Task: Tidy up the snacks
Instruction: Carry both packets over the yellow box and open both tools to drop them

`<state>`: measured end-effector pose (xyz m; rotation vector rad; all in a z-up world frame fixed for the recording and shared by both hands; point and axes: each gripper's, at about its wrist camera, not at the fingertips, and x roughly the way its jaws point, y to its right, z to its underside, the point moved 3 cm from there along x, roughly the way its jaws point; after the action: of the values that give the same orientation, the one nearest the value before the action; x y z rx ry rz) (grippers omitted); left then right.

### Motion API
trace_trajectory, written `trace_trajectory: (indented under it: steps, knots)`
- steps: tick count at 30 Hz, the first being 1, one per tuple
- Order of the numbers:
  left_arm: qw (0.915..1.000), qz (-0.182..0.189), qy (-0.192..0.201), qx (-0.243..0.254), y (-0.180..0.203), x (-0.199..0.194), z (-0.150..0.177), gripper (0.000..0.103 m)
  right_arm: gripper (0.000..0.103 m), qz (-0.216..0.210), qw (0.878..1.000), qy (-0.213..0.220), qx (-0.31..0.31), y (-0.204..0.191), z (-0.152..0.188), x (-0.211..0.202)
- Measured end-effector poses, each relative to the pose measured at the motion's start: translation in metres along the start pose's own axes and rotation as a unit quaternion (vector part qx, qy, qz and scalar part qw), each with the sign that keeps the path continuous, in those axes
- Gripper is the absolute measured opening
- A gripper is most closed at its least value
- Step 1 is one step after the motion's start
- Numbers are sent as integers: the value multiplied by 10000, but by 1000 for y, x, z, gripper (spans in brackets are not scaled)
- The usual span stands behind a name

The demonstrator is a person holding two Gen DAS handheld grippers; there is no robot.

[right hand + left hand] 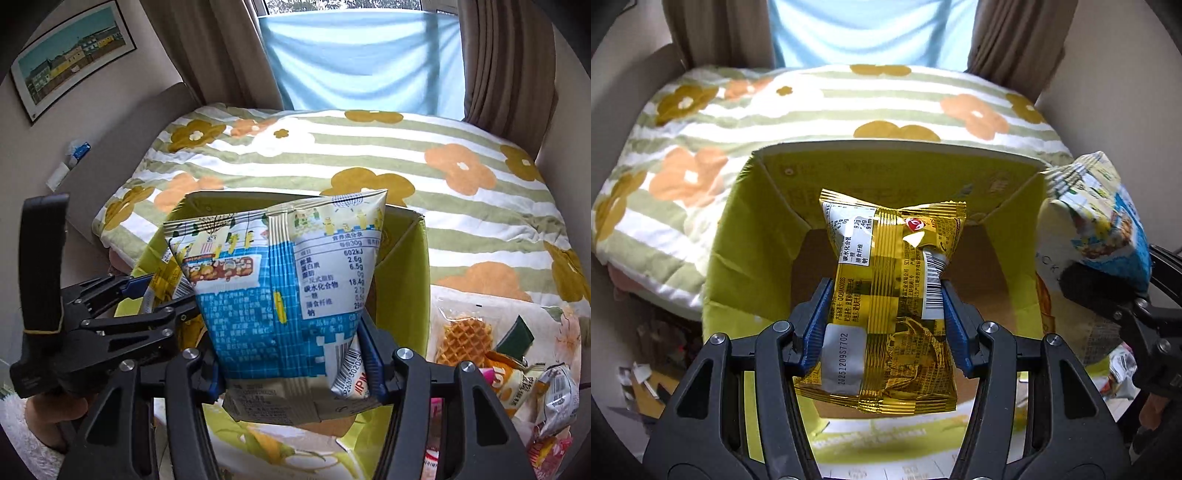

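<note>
My left gripper (884,314) is shut on a gold foil snack packet (892,295) and holds it over the open yellow-green cardboard box (724,258). My right gripper (291,354) is shut on a blue and white snack bag (284,280), held above the same box (402,295). In the left wrist view that bag (1108,221) and the right gripper (1108,295) show at the right edge. In the right wrist view the left gripper (147,299) reaches in from the left, with a sliver of the gold packet (162,277) showing.
The box stands against a bed with a striped flower blanket (369,155). Several loose snacks, including a waffle packet (465,336), lie to the box's right. Curtains and a blue cloth hang behind. Paper scraps (639,376) lie on the floor at lower left.
</note>
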<state>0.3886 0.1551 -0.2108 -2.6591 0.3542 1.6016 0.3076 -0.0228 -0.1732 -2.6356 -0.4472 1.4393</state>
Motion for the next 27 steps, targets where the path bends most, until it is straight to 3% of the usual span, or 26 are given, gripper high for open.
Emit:
trace_trajectory:
  steps: [3, 4, 5, 7, 13, 20, 21, 23, 24, 27]
  knots:
    - [9999, 61, -149, 12, 0, 13, -2, 55, 54, -11, 9999, -87, 50, 2, -3, 9]
    - [9998, 85, -152, 60, 0, 15, -2, 62, 54, -13, 9999, -115, 70, 2, -4, 12]
    - [9998, 7, -151, 92, 0, 15, -1, 83, 54, -23, 9999, -136, 90, 3, -4, 14]
    - [9997, -181, -92, 133, -3, 12, 1, 103, 54, -42, 9998, -171, 137, 3, -5, 18]
    - [10000, -8, 41, -64, -19, -12, 13, 103, 55, 19, 9992, -329, 234, 7, -2, 24]
    - [9999, -98, 87, -65, -28, -22, 23, 103, 56, 155, 9972, -626, 375, 4, 0, 44]
    - [9999, -86, 87, -88, -29, -23, 24, 103, 60, 268, 9966, -674, 393, 4, 0, 47]
    - [9999, -52, 85, -129, -30, -24, 26, 103, 82, 485, 9961, -582, 457, 5, 2, 48]
    - [9998, -39, 90, -143, -32, -24, 26, 103, 102, 541, 9957, -561, 496, 5, 4, 48]
    - [9998, -50, 108, -164, -32, -27, 30, 103, 103, 596, 9964, -507, 329, -1, 12, 44]
